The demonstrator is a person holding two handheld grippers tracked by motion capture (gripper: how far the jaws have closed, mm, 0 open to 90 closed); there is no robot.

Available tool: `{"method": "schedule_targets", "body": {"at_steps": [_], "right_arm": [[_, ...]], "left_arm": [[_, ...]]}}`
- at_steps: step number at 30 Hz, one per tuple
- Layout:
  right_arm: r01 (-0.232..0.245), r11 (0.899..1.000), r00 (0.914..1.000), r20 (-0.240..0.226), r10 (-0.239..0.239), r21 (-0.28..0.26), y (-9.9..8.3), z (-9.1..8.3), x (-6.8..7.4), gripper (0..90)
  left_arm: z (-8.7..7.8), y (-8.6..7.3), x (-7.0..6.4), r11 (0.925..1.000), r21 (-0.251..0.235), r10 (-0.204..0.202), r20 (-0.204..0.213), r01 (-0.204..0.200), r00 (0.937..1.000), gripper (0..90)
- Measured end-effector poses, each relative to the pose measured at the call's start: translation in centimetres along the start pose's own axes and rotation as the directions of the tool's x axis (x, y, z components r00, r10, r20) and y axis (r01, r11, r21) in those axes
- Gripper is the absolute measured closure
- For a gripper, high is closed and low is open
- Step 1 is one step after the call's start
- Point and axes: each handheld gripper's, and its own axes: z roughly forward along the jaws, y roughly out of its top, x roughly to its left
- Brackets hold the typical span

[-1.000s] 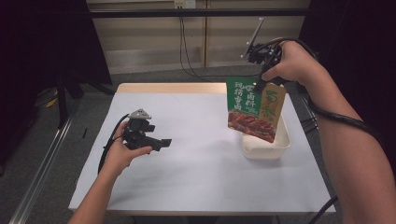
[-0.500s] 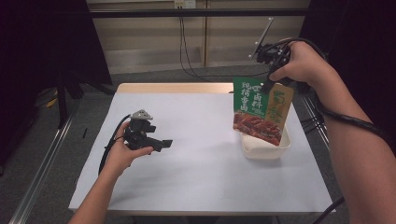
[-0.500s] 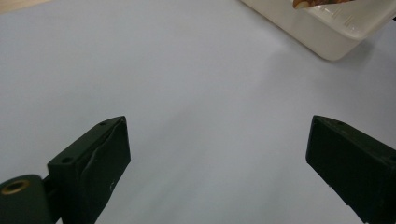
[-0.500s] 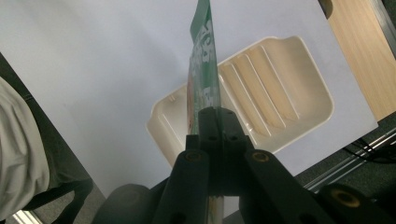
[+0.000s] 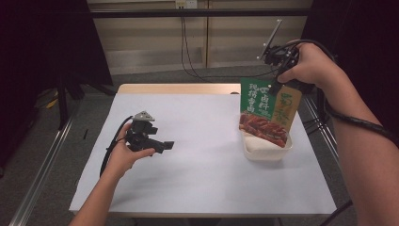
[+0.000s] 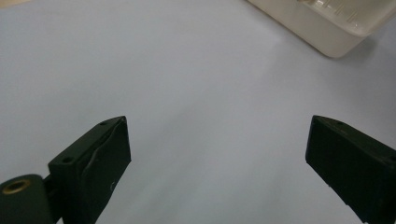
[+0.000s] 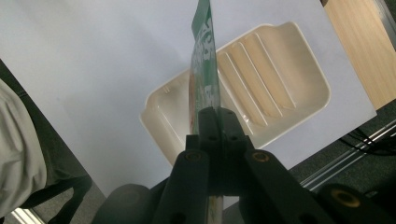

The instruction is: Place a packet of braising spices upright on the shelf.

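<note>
**Packet lifted over the tray**

From the high view, the right claw (image 5: 274, 85) was clenched on the top edge of a green food packet (image 5: 266, 112), which hung upright with its lower edge at or just inside the cream tray (image 5: 266, 150) on the right side of the table (image 5: 197, 188). Compared with a second earlier, the right hand had risen and drawn slightly toward the far right, so the packet stood higher and straighter over the tray; whether its bottom edge still touched the tray could not be told. That read as a packet either being lifted out or steadied for lowering in, and the upright hang suggested the grip was secure. The left claw (image 5: 164, 145), held low over the bare left part of the table, had stayed where it was, well apart from the tray.

In the left gripper view, the two black jaws stood wide apart with nothing between them, so this claw was released. Beyond them lay the pale table cover, with a corner of the tray (image 6: 327, 28) at the far right.

In the right gripper view, the jaws were pressed together on the thin edge of the packet (image 7: 204, 60), seen edge-on and running away from the camera. Directly beneath it sat the ribbed tray (image 7: 289, 88), empty apart from the packet's lower end, near the table's right edge.
</note>
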Motion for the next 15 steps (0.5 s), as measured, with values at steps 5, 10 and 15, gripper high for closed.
{"method": "schedule_targets", "body": {"at_steps": [5, 10, 15], "right_arm": [[-0.007, 1.0, 1.0, 0.002, 0.007, 0.003, -0.5, -0.3, -0.1, 90.0], [-0.016, 1.0, 0.9998, 0.007, 0.016, 0.007, -0.9, -0.4, -0.1, 90.0], [-0.028, 1.0, 0.9996, 0.007, 0.028, 0.003, -1.2, -0.5, -0.2, 90.0]], "left_arm": [[-0.1, 0.0, 0.1, 1.0, 0.01, 0.002, 0.004, -0.002, 1.0, 6.7], [-0.1, 0.0, 0.0, 1.0, 0.007, 0.002, -0.003, -0.002, 1.0, 6.7], [-0.2, 0.0, 0.0, 0.9999, 0.014, 0.003, -0.006, -0.003, 1.0, 6.7]]}}
